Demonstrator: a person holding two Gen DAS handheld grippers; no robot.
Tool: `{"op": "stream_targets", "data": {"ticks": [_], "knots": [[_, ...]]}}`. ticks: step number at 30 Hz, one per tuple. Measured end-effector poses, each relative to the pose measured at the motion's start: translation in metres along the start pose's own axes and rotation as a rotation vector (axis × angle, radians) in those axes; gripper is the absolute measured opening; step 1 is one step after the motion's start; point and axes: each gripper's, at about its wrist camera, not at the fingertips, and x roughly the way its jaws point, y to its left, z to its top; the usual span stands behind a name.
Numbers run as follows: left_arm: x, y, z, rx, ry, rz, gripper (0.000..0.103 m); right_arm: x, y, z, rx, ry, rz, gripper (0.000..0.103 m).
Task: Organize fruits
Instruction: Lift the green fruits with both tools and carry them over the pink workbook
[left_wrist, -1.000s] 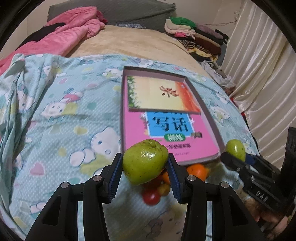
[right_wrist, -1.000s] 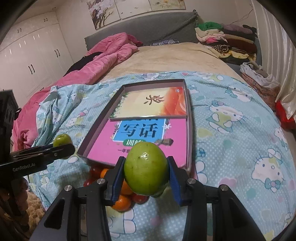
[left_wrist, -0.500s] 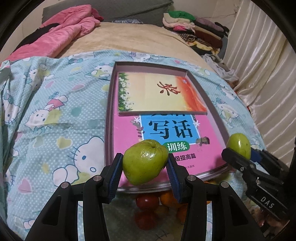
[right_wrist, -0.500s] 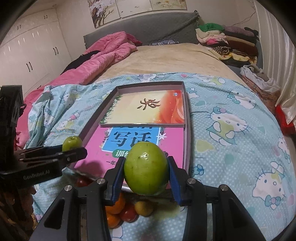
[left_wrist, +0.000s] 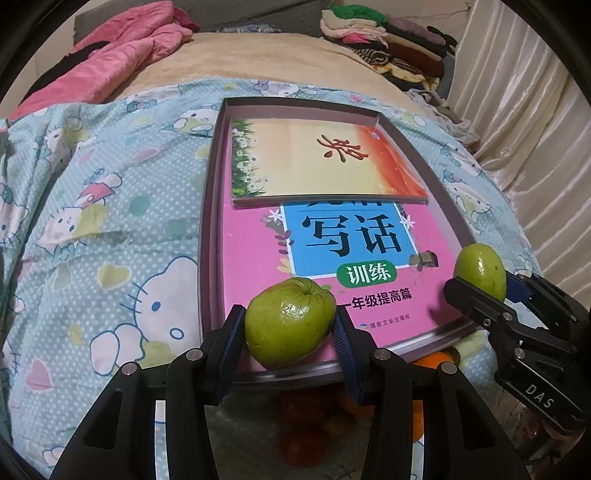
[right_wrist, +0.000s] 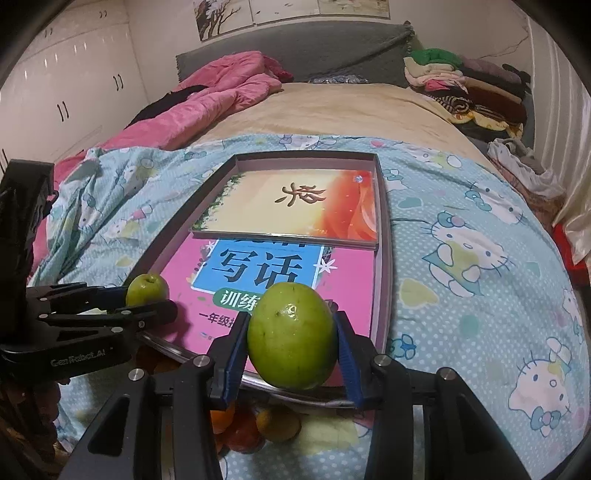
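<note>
In the left wrist view, the left gripper (left_wrist: 291, 334) is squeezing a green fruit (left_wrist: 290, 322) and has come closer over the near edge of the tray (left_wrist: 210, 236), above the pink book (left_wrist: 255, 273). In the right wrist view, the right gripper (right_wrist: 291, 345) is squeezing another green fruit (right_wrist: 291, 335) and has come in over the same tray's near edge, so both fruits are probably about to go in, while the small fruits (right_wrist: 255, 424) are waiting below.

The pink book (left_wrist: 258, 266) lying in the tray (left_wrist: 208, 229) carries large black characters 写话 on a blue panel, 训练 in white on a green oval beneath, and a black line 一年级提高篇 lower down. The yellow-orange book (left_wrist: 295, 147) resting on its upper part shows one brush-style character that I cannot read. The right gripper (left_wrist: 476, 291) bears "DAS" in the left wrist view; the left gripper (right_wrist: 147, 299) bears "GenRobot.AI" in the right wrist view
</note>
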Motion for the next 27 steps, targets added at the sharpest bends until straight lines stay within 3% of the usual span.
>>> {"op": "stream_targets", "data": {"ticks": [8,17,27], "knots": [[0.001,-0.001,0.001,0.002,-0.003,0.001,0.048,0.014,-0.004,-0.005,-0.002,0.034,-0.027,0.045],[0.002,-0.002,0.000,0.005,-0.005,0.005,0.048,0.019,0.005,-0.009,-0.090,0.030,-0.106,0.045],[0.002,-0.003,-0.001,0.006,-0.007,0.006,0.049,0.019,0.006,-0.009,-0.081,0.016,-0.082,0.054]]}}
